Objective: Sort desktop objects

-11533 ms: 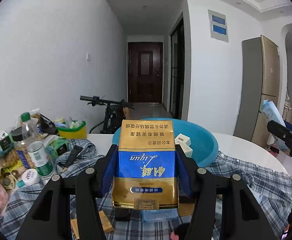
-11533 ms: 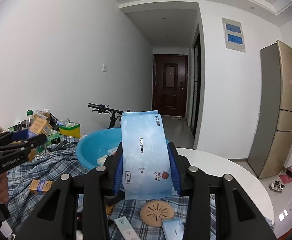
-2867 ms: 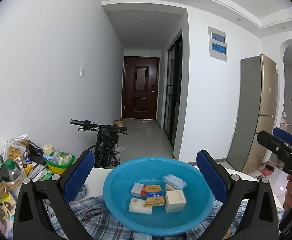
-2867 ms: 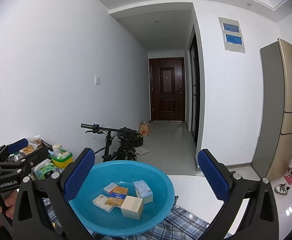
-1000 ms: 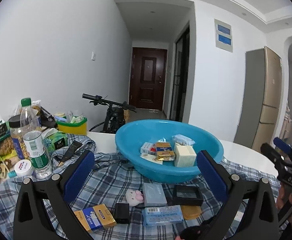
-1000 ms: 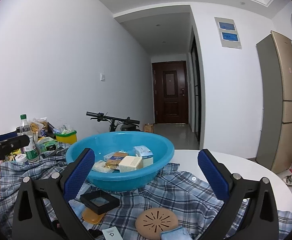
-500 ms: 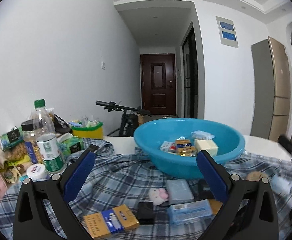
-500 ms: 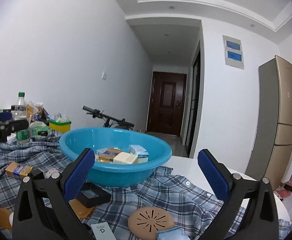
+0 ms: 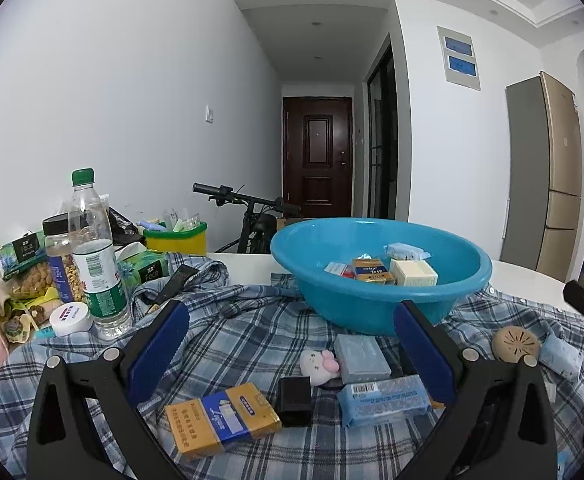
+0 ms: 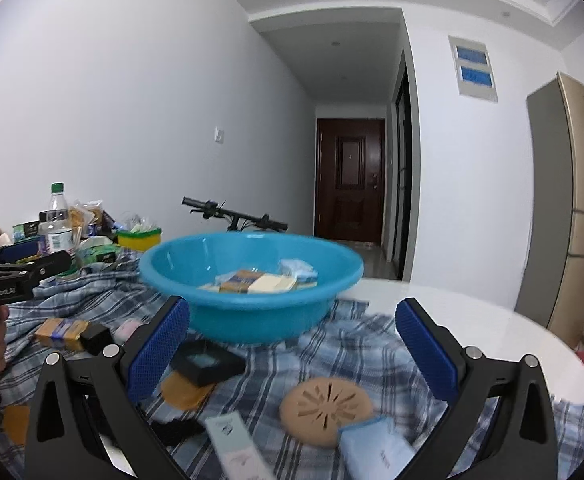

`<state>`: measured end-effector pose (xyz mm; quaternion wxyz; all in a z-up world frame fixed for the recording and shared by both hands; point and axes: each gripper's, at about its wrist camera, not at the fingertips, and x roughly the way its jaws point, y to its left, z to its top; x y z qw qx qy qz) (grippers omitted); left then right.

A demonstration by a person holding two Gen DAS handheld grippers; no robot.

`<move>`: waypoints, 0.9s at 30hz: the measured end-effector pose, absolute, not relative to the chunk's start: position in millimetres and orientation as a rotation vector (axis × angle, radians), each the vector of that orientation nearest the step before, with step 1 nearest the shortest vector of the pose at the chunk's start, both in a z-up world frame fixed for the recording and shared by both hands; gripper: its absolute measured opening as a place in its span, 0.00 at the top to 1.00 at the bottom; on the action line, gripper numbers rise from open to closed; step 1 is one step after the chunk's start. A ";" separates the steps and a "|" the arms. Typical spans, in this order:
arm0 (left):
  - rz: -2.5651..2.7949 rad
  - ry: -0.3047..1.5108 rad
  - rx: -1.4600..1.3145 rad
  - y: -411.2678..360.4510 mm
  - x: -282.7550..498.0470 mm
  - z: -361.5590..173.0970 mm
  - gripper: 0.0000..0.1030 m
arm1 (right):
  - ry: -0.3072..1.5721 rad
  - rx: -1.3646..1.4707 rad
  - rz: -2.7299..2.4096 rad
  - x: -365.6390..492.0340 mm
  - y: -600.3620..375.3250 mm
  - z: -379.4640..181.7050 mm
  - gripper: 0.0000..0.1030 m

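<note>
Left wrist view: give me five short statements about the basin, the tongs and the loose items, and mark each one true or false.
1. The blue basin holds several small boxes and packets. True.
2. The left tongs grip the gold and blue box. False: they are open and empty; the box lies flat on the plaid cloth.
3. The green-capped bottle stands upright, left of the basin. True.
4. The round tan disc lies inside the basin. False: it is on the cloth, right of the basin.
5. The right tongs are shut. False: they are open and empty.
</note>
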<state>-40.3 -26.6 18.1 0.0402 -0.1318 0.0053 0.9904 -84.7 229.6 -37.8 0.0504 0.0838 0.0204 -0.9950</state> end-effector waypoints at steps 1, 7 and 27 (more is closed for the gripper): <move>3.027 0.015 -0.413 -25.9 -38.8 17.1 0.00 | 0.056 0.240 -3.035 -81.0 229.7 -37.4 0.01; 3.001 0.000 -0.421 -24.2 -29.0 15.9 0.00 | 0.002 0.300 -3.029 -66.8 231.4 -39.9 0.01; 2.983 -0.017 -0.502 -21.3 -11.9 0.2 0.00 | -0.008 0.470 -3.139 -50.3 231.0 -47.5 0.00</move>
